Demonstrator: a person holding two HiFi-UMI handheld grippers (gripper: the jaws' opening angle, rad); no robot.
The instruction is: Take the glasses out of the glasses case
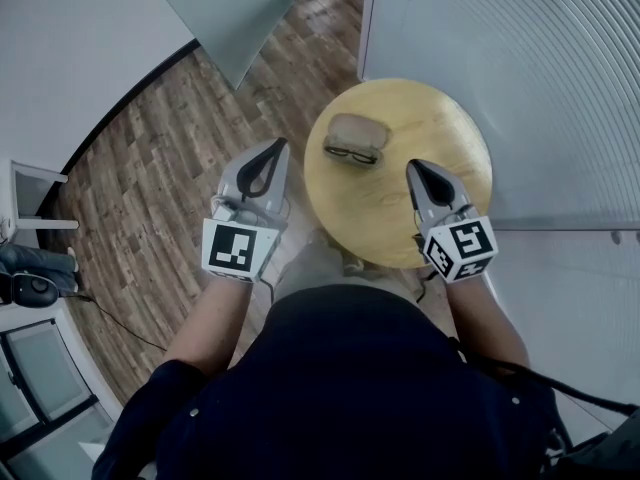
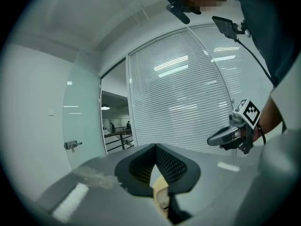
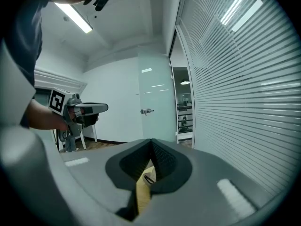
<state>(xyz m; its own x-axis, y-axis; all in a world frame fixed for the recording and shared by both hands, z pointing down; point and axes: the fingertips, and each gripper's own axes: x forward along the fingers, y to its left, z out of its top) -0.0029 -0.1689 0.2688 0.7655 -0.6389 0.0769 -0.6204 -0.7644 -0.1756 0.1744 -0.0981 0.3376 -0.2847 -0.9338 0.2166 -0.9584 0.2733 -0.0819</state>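
In the head view a taupe glasses case [image 1: 357, 129] lies open on the round wooden table [image 1: 450, 138], with dark-framed glasses [image 1: 350, 152] in its near half. My left gripper [image 1: 282, 145] hangs over the floor just left of the table's edge, its tips meeting and nothing between them. My right gripper [image 1: 412, 165] is over the table, to the right of the case and nearer me, shut and empty. Both are apart from the case. In the right gripper view the jaws meet at the tip [image 3: 151, 141], and a sliver of table shows below them.
A wall of white slatted blinds [image 1: 560, 68] runs close behind and to the right of the table. A frosted glass door [image 1: 225, 8] stands at the back left above the wood floor [image 1: 150, 168]. A white chair and dark bags [image 1: 30, 268] are at the far left.
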